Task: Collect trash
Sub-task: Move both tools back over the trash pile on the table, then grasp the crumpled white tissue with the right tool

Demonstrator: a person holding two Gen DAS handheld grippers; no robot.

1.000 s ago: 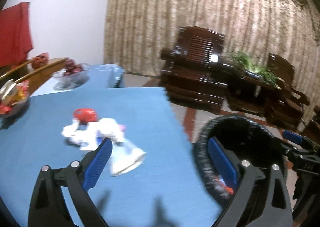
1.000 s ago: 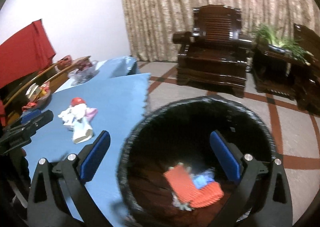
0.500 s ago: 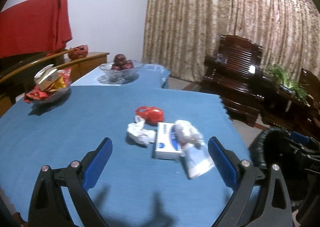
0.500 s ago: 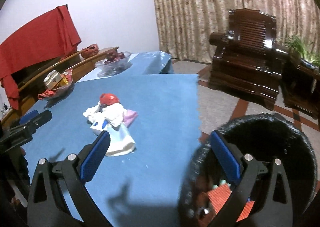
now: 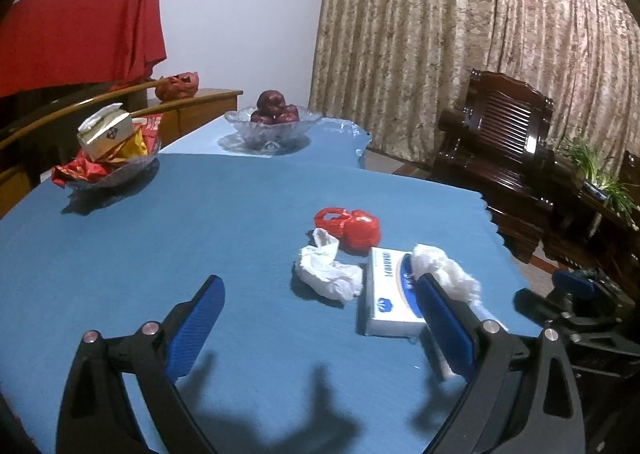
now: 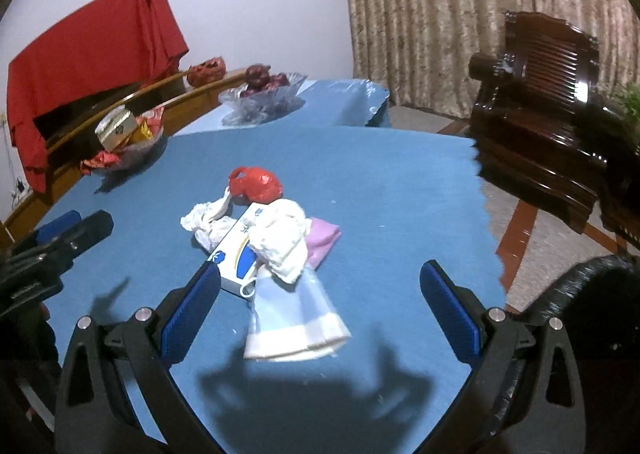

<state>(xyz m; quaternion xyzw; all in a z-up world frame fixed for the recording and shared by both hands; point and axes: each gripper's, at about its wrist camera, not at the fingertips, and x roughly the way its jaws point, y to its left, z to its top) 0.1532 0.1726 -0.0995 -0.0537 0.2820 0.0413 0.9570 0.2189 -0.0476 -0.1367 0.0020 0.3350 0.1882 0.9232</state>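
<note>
The pale blue plastic bag [image 6: 296, 318], long axis running away toward the white-and-blue box [image 6: 236, 250] on the blue tablecloth [image 6: 400, 182], lies straight ahead between the spread, empty right gripper [image 6: 320, 298], nearer than the equally spread, empty left gripper [image 5: 320, 318].

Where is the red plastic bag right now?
In both views the red plastic bag lies on the blue table, at the pile's far end, behind the white box.

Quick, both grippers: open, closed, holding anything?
Left gripper: open, holding nothing.
Right gripper: open, holding nothing.
</note>
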